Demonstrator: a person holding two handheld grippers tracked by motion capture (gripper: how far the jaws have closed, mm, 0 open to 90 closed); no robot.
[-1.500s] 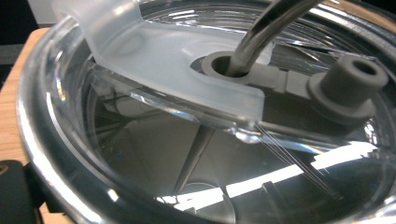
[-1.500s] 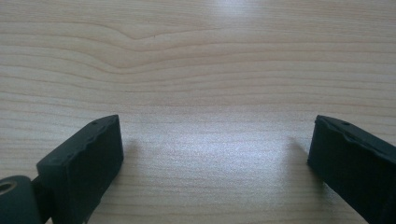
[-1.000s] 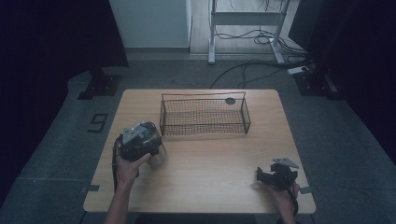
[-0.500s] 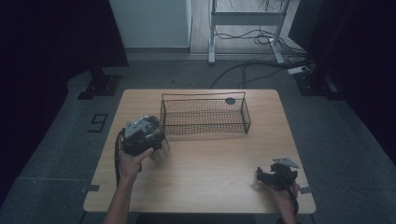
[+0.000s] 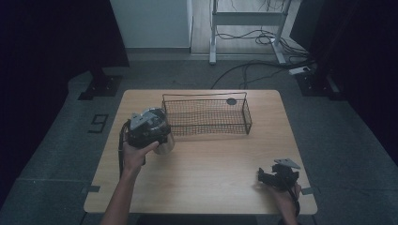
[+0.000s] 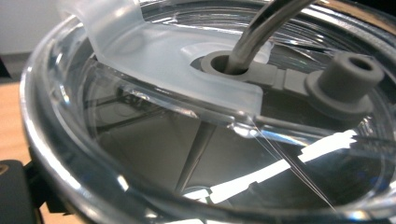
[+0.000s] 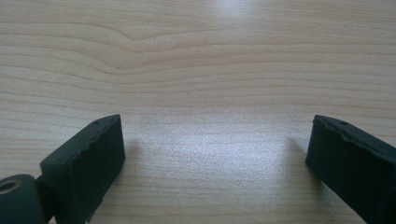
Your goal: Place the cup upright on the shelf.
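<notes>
So your left claw (image 5: 157,136) was clamped on the clear cup (image 5: 162,140), at 9 o'clock of the basket (image 5: 206,117), not yet inside. Your right claw (image 5: 277,177) rested wide apart.

Wire basket (image 5: 206,116) at table (image 5: 211,187) rear centre; lidded cup (image 5: 162,140) just left; small disc (image 5: 231,101) behind basket.
</notes>
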